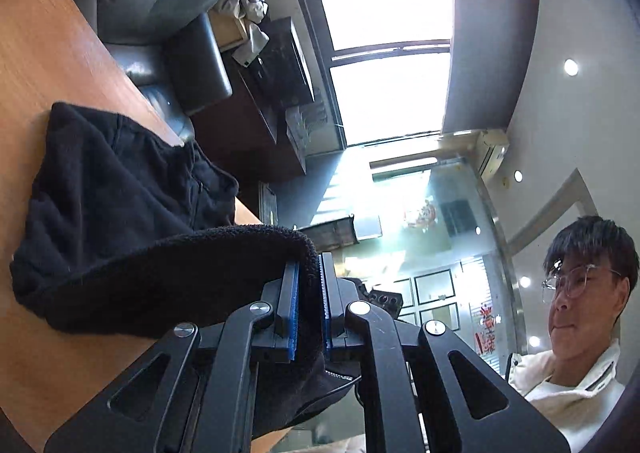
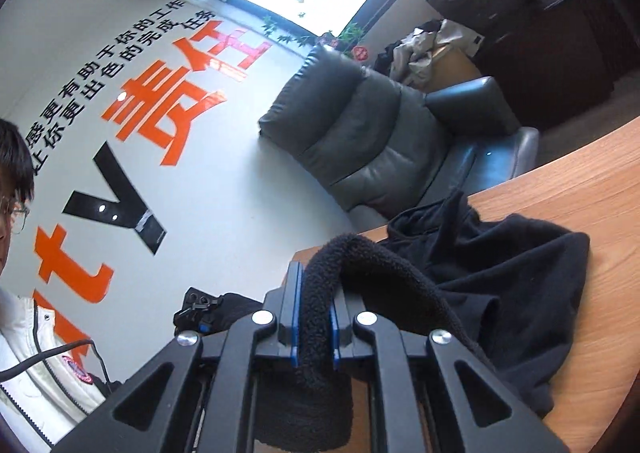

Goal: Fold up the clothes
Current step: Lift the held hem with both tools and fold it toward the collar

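A black fleece garment (image 1: pixel 104 205) lies partly on the wooden table (image 1: pixel 52 65), its near edge lifted off the surface. My left gripper (image 1: pixel 310 285) is shut on a thick fold of that fleece, which hangs down between the blue pads. In the right wrist view the same black garment (image 2: pixel 512 293) spreads over the table (image 2: pixel 592 197), and my right gripper (image 2: pixel 316 293) is shut on another rolled edge of it. Both grippers point roughly level, above the table. A person in a white jacket (image 1: pixel 576 385) shows at the frame edges.
A dark leather armchair (image 2: pixel 360 137) stands just past the table's edge. Behind it sit a dark cabinet (image 2: pixel 540 25) and a heap of light clothes (image 2: pixel 416 49). A wall with large orange and black lettering (image 2: pixel 168 109) and bright windows (image 1: pixel 388 53) enclose the room.
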Motion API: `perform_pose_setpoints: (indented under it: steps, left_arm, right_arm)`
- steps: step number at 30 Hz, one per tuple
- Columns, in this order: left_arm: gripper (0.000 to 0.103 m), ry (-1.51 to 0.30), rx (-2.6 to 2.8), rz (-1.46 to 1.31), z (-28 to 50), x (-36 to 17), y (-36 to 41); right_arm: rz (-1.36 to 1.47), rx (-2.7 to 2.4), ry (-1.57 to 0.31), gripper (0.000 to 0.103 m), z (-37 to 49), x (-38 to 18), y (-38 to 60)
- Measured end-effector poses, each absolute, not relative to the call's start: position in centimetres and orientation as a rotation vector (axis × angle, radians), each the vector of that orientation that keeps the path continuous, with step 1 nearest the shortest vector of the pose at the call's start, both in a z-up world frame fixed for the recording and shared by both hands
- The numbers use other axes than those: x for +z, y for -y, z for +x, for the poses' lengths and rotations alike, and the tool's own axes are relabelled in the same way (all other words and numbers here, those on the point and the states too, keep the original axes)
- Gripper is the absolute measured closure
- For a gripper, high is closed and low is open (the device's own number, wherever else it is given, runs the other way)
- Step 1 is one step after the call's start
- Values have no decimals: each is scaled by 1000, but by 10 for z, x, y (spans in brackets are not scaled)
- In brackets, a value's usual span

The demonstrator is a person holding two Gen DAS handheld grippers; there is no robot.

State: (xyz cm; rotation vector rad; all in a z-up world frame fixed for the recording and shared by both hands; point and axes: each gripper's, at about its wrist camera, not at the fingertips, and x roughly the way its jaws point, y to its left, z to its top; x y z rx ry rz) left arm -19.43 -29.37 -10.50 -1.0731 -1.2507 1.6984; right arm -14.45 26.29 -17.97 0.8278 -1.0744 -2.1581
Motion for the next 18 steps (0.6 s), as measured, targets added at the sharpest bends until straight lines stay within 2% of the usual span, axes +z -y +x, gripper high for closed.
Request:
perform_pose_setpoints:
  steps: [7,12,15,17,18]
  left_arm:
    - [96,1296,1685,-1121,-290,-180,289]
    - [96,1314,1698,-1178,-322,-219,285]
    - [96,1315,1721,-1189,-330,-229,288]
    - [96,1304,1737,-1181,-331,-223,291]
    - [95,1281,1745,-1167,-329,-214,293]
  right_arm:
    - [950,-2236,1171,92,-201,-262,-286]
    - [1025,-2251,1256,91,-216,-309,-295]
    - [1052,-2274,1291,83,-224,-320,-300]
    - [1079,-2298,1250,66,-231,-312,-301]
    - [1088,-2310,1199,63,-233,-303,-300]
